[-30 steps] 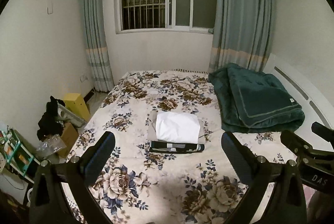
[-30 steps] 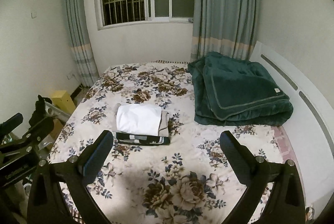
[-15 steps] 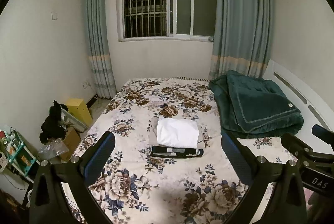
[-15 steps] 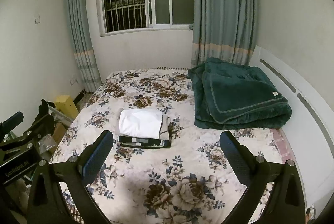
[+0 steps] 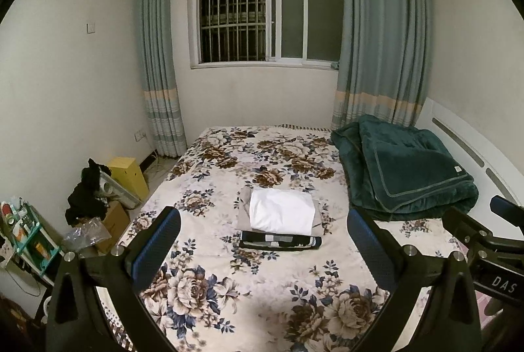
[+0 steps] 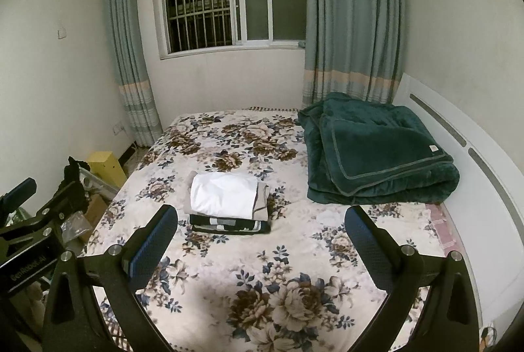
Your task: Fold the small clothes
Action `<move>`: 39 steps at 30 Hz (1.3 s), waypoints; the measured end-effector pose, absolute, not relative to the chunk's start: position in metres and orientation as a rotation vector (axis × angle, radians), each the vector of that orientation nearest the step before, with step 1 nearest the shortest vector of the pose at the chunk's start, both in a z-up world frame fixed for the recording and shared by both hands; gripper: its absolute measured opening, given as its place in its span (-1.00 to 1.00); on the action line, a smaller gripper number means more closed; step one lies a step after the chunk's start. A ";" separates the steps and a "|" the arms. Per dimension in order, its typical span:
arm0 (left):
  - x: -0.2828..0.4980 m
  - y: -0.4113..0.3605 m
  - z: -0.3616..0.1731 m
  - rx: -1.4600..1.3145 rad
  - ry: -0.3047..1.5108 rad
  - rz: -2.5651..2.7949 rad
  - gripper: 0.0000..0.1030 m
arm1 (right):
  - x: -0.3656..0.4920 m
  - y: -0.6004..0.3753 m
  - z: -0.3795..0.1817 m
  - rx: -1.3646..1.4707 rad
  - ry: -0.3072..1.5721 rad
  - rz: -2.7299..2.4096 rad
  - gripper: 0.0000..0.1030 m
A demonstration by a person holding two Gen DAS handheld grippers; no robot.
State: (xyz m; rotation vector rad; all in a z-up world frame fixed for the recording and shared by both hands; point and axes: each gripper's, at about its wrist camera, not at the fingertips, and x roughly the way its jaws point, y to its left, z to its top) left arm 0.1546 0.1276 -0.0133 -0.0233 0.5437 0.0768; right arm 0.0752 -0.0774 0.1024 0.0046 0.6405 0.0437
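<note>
A small stack of folded clothes lies mid-bed: a white garment (image 5: 280,215) on top, a beige one (image 5: 244,210) under it and a dark patterned one (image 5: 280,242) at the bottom. The stack also shows in the right wrist view, with the white garment (image 6: 223,195) on top. My left gripper (image 5: 263,248) is open and empty, held above the near part of the bed, well short of the stack. My right gripper (image 6: 262,245) is open and empty, likewise back from the stack. Each gripper shows at the edge of the other's view.
The bed has a floral cover (image 5: 229,283). A folded dark green blanket (image 5: 402,170) lies at its right, by the white headboard (image 6: 484,175). Boxes, a yellow box (image 5: 127,173), dark clothing and a small shelf crowd the floor at left. A curtained window is behind.
Both grippers have drawn back and tilted upward from the bed, so the stack looks smaller and more of the window and walls shows. Both stay open and empty.
</note>
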 end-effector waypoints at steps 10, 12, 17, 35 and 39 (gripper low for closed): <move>0.149 0.129 -0.008 -0.019 0.538 0.089 1.00 | 0.079 -0.077 0.101 0.007 0.643 0.049 1.00; 0.148 0.129 -0.008 -0.020 0.538 0.089 1.00 | 0.079 -0.073 0.100 0.007 0.644 0.053 1.00; 0.147 0.130 -0.008 -0.019 0.539 0.092 1.00 | 0.077 -0.067 0.100 0.004 0.644 0.055 1.00; 0.139 0.135 -0.008 -0.018 0.533 0.105 1.00 | 0.075 -0.068 0.098 0.007 0.642 0.050 1.00; 0.135 0.138 -0.008 -0.017 0.529 0.106 1.00 | 0.075 -0.068 0.098 0.008 0.643 0.052 1.00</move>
